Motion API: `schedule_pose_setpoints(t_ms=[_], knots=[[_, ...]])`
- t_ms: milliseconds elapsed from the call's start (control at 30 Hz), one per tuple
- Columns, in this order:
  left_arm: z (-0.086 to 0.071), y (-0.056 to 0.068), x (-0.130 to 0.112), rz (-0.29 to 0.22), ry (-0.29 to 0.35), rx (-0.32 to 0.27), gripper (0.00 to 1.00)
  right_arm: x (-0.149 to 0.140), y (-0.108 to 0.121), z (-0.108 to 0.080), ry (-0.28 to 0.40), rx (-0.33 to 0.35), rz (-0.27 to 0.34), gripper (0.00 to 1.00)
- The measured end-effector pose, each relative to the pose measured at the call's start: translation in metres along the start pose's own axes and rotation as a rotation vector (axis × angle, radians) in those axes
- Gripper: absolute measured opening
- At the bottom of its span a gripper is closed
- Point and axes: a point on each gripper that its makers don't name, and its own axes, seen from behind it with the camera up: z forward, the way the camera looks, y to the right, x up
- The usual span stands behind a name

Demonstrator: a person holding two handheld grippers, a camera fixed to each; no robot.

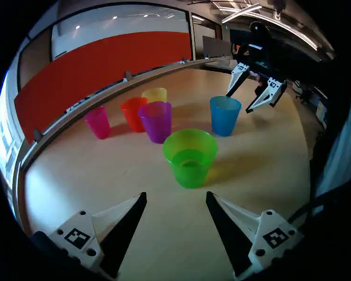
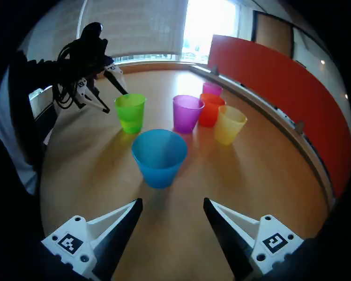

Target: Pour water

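Note:
A green cup (image 1: pixel 190 157) stands upright on the wooden table (image 1: pixel 250 168), just ahead of my open left gripper (image 1: pixel 176 197); it seems to hold a little liquid. Farther off is a blue cup (image 1: pixel 225 115), with my right gripper (image 1: pixel 236 103) open beyond it. In the right gripper view the blue cup (image 2: pixel 159 157) sits right before the open right gripper (image 2: pixel 173 202), and it looks empty. The green cup (image 2: pixel 130 112) stands behind it, and the left gripper (image 2: pixel 116 100) hangs open at its far side.
Purple (image 1: pixel 156 121), orange (image 1: pixel 134 114), yellow (image 1: pixel 155 94) and pink (image 1: pixel 98 122) cups cluster near the table's far edge, in front of a red panel (image 1: pixel 100 70). A person's sleeve and torso (image 2: pixel 16 131) stand at the table's left side in the right gripper view.

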Motion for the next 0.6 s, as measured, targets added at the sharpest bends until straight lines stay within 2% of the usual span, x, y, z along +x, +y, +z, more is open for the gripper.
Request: schedule_pose_setpoints(t_ms=[300,600], knots=[[-0.025,-0.032,-0.002,-0.052,0.034,0.122,0.94,-0.008,0.03,-0.019,0.047,-0.147,0.105,1.0],[-0.044,-0.065,0.003,-0.156,0.094,0.256,0.94,-0.007,0.058,-0.038,0.116,-0.289,0.195,1.0]])
